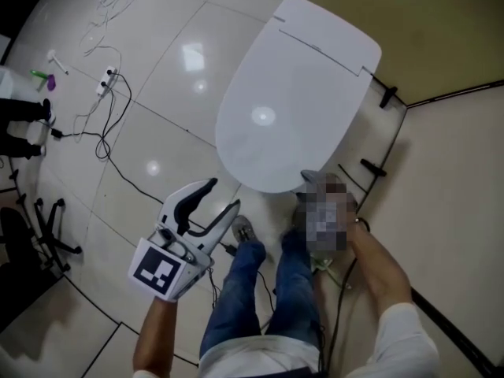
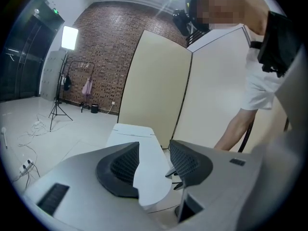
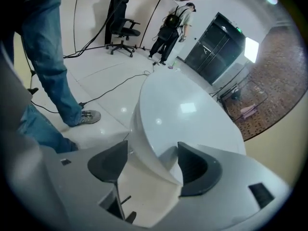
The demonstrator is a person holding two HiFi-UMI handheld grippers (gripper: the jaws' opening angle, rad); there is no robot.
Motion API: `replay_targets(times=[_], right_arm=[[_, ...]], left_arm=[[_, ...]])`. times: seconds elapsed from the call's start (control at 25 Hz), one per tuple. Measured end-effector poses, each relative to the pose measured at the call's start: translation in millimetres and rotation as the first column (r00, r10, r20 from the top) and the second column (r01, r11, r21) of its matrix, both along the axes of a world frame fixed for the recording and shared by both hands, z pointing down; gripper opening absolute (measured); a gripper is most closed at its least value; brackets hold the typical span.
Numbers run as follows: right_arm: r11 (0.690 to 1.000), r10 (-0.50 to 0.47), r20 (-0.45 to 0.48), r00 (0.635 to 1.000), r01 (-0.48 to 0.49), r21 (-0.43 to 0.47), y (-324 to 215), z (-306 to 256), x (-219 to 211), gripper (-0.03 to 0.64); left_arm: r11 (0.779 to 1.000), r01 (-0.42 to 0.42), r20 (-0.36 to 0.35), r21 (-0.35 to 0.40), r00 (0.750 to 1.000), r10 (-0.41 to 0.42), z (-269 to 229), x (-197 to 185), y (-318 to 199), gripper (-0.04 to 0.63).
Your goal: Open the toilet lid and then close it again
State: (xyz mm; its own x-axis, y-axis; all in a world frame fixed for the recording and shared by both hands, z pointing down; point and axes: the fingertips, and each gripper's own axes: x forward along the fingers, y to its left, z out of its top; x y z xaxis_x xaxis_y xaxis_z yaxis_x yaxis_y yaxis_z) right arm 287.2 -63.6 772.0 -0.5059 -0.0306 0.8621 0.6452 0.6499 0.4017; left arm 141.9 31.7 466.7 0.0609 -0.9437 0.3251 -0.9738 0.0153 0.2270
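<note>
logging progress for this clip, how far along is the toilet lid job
Done: nothing provable; the toilet lid lies shut, and whether it has already been up cannot be told. In hand: the right gripper sits at the lid's front edge, jaws apart around it, not clamping; the left gripper hangs open and empty, short of the lid. Left: if this is the start, grip, lift, then lower.

Toilet lid [image 1: 291, 93] hides bowl interior; floor items [image 1: 49, 77] too small to ID.
</note>
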Motion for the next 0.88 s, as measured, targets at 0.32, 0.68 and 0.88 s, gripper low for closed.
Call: replay_targets(times=[0.32,0.68,0.88], right_arm=[[0.991,0.102,-0.072,0.992,-0.108,-0.084,5.0,8.0,-5.4,0.328],[0.813,0.472,0.033,0.881,-0.420,-0.403,7.1,-145.3,-20.7,0.328],[0.666,0.634,0.173,0.754,-0.417,-0.618,-9.0,-298.7,-14.0,0.328]], left_arm=[[0.999,0.008,-0.025,-0.032,1.000,-0.009,19.5,-0.8,3.7,0.192],[0.999,-0.013,0.018,0.039,1.000,0.012,-53.7,-2.6,-3.6,0.192],[0.994,-0.067,0.028,0.087,0.997,0.065,-115.5,18.5,-7.7,0.192]])
